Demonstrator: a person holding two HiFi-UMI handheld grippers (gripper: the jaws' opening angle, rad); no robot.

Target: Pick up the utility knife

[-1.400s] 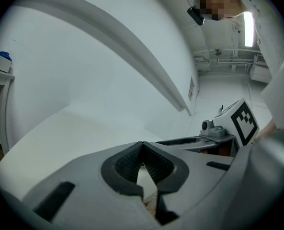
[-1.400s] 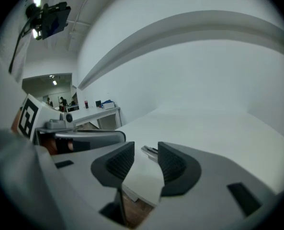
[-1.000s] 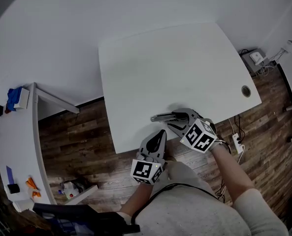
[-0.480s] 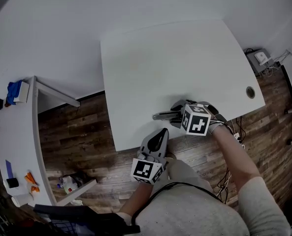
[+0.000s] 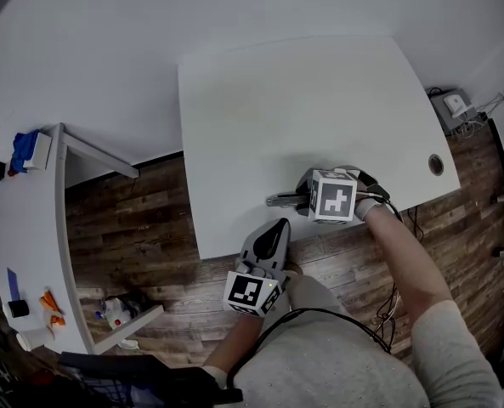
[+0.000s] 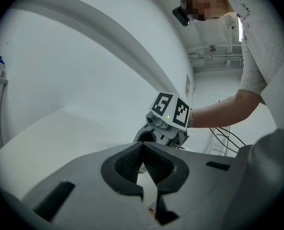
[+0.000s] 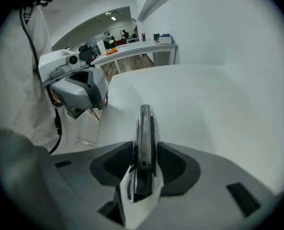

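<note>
The utility knife point(image 5: 283, 200) is a slim grey metal bar lying flat near the front edge of the white table point(image 5: 302, 100). My right gripper point(image 5: 309, 198) points steeply down over its right end. In the right gripper view the knife point(image 7: 143, 138) runs lengthwise between the two dark pads point(image 7: 114, 163), and a thin gap shows on either side. The jaws of the right gripper point(image 7: 144, 152) are closing around it. My left gripper point(image 5: 276, 229) hovers at the table's front edge, level, its jaws shut on nothing point(image 6: 142, 145). From there the right gripper point(image 6: 166, 124) shows ahead.
A round cable hole point(image 5: 436, 164) sits at the table's right corner. A side desk point(image 5: 31, 253) with small items stands at the left. Cables and a power box point(image 5: 452, 104) lie on the wooden floor to the right. The left gripper point(image 7: 78, 89) shows beside the table edge.
My right gripper has tipped from a low slant to steeply downward over the knife's end and sunk a little. The knife and the left gripper stay where they were.
</note>
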